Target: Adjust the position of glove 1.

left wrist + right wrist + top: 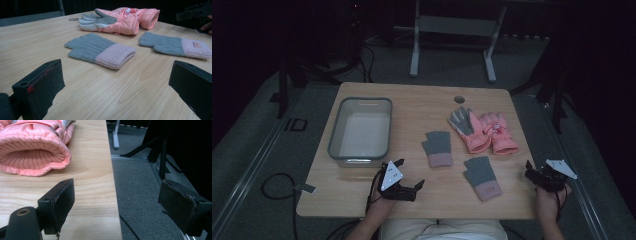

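Your left hand-held gripper (408,176) sat near the worktop (412,105)'s near edge with its jaws spread wide, nothing between them. The closest grey-and-pink knit glove (438,148) lay a bit farther in and to its right, well apart from it. Your right hand-held gripper (532,175) was open wide too, hanging at the right edge, with the pink ski gloves (492,132) farther in to its left.
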The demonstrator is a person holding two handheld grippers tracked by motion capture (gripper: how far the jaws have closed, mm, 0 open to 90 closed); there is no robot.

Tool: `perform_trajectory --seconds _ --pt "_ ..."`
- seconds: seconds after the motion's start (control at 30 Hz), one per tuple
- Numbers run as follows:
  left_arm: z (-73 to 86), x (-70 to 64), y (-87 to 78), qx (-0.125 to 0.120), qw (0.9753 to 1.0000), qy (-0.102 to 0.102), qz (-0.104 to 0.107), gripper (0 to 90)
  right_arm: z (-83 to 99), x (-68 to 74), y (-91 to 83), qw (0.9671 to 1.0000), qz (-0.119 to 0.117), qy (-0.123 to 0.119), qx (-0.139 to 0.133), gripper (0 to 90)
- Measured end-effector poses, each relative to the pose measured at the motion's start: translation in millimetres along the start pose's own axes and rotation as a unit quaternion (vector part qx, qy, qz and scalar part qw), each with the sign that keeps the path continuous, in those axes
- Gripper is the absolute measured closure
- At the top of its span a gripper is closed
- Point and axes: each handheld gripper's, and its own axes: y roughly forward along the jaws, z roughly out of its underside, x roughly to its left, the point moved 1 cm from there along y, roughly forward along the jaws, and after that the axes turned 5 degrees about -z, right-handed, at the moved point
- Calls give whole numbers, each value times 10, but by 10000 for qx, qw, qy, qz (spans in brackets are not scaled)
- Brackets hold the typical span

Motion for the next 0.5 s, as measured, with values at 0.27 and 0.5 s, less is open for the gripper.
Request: perform_trajectory --seconds 0.27,0.5 --pt "-1 -3 1 6 10000 35 31 0 -6 -7 12 9998 -158 34 71 135" --pt "-1 -2 2 4 10000 26 43 0 -59 11 23 9990 -353 -101 262 118"
